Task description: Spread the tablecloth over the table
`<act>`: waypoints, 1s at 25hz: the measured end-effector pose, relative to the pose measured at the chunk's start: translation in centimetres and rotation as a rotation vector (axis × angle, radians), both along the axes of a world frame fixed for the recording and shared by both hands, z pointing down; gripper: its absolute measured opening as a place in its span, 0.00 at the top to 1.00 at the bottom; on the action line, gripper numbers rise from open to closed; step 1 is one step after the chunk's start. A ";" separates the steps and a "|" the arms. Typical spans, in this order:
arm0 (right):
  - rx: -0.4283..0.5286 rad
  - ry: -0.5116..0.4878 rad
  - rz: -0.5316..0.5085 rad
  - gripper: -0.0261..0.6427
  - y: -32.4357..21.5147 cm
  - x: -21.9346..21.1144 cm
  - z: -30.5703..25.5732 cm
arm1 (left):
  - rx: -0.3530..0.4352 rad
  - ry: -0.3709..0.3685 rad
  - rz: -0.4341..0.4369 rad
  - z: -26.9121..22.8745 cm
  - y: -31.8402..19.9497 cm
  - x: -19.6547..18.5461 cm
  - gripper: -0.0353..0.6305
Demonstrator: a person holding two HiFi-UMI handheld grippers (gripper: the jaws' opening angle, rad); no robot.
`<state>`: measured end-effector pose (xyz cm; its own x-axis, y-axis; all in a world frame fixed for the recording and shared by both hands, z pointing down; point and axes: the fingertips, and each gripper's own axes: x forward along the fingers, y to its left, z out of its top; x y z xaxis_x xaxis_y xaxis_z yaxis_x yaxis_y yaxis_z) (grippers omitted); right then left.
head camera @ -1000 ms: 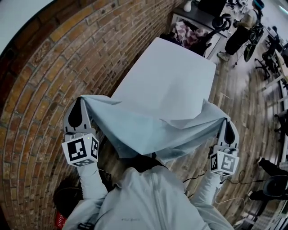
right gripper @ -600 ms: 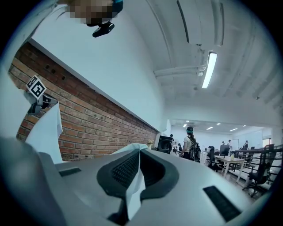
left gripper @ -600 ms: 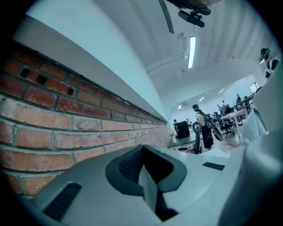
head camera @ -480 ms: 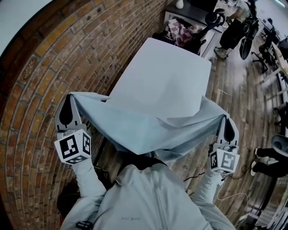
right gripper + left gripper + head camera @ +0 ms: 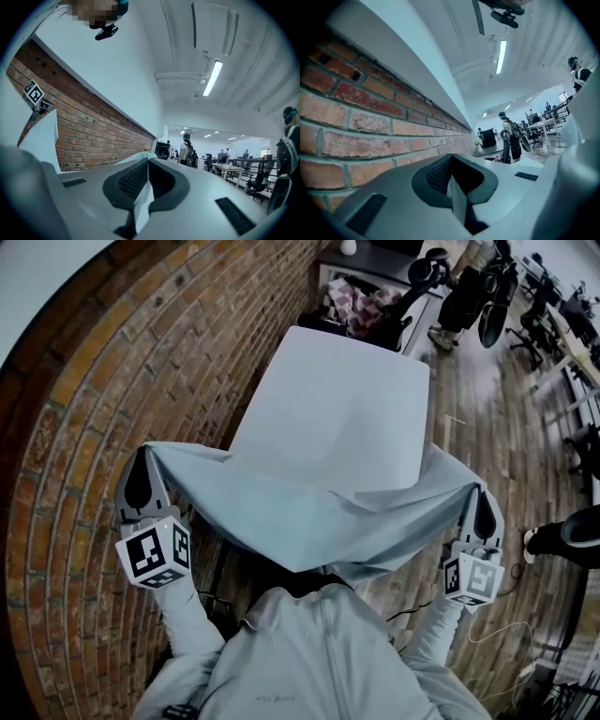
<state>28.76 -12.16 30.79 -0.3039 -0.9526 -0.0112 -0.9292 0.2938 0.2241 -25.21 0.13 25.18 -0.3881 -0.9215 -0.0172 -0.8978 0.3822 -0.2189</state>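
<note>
I have left gripper (image 5: 143, 460) and right gripper (image 5: 481, 498) clamped on the tablecloth's (image 5: 309, 517) near corners. It's light, limp and sags between, so corners look like the best hold.

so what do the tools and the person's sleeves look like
Both the left tool and the right tool are pale grey shells that taper to a tip, with dark, ribbed teardrop-shaped pads inside. Behind each sits a white cube printed with black square markers. The sleeves are light grey, matching the top.
</note>
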 end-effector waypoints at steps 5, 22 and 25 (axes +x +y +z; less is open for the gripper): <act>-0.005 0.049 0.135 0.93 0.4 0.2 0.1 | -0.022 0.013 0.101 1.5 -4.9 -2.0 0.91; 0.028 0.193 0.358 0.93 -0.3 -1.4 -1.7 | -0.070 0.004 0.320 3.9 -16.3 -3.1 0.91; 0.029 0.191 0.359 0.93 -0.6 -1.1 -1.8 | -0.069 0.003 0.322 3.8 -16.8 -2.6 0.91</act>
<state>27.71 -12.78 28.94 0.0485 -0.9987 -0.0151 -0.9123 -0.0505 0.4063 -27.77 -16.67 29.03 -0.0763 -0.9958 0.0501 -0.9709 0.0627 -0.2313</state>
